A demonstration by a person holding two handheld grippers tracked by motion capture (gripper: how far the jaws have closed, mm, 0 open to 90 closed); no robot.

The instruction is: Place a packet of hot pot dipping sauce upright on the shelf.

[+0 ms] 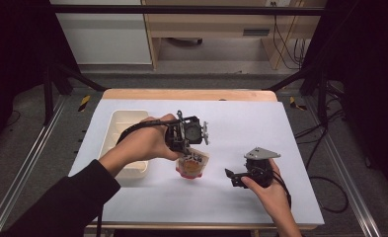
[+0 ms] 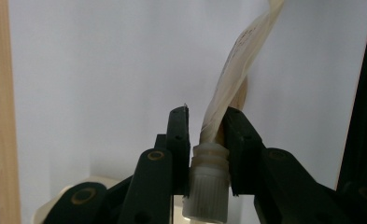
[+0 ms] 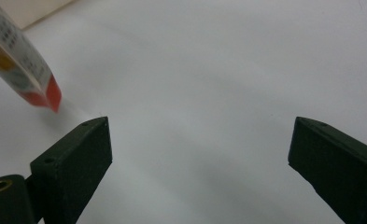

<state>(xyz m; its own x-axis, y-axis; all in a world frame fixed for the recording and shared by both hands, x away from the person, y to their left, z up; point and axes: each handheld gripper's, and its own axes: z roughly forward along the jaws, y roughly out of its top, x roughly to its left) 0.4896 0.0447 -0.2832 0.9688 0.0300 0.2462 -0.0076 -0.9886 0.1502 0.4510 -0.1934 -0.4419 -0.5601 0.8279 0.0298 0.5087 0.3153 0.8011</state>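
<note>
A: And we open on the bench [image 1: 280, 128], white top with a pale wooden edge [image 1: 189, 94] along the far side.

B: Grey floor [image 1: 28, 148] all round, metal rails [image 1: 19, 173] running down both flanks.

A: Behind it, a white cabinet [image 1: 102, 39] beside wooden furniture [image 1: 206, 24], black cables [image 1: 288, 47] dangling there.

B: Dark at both sides.

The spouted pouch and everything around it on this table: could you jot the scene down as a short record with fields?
Surface: white table
Pouch: soft spouted pouch, ribbed white cap, red bottom edge
Left hand-held gripper: shut on the pouch at its spout neck
Pouch position: hanging from that grip; whether its bottom touches the table is unclear
Right hand-held gripper: open, holding nothing, low over the table to the right of the pouch
Tray: cream divided tray at the table's left, partly behind the left hand
</note>
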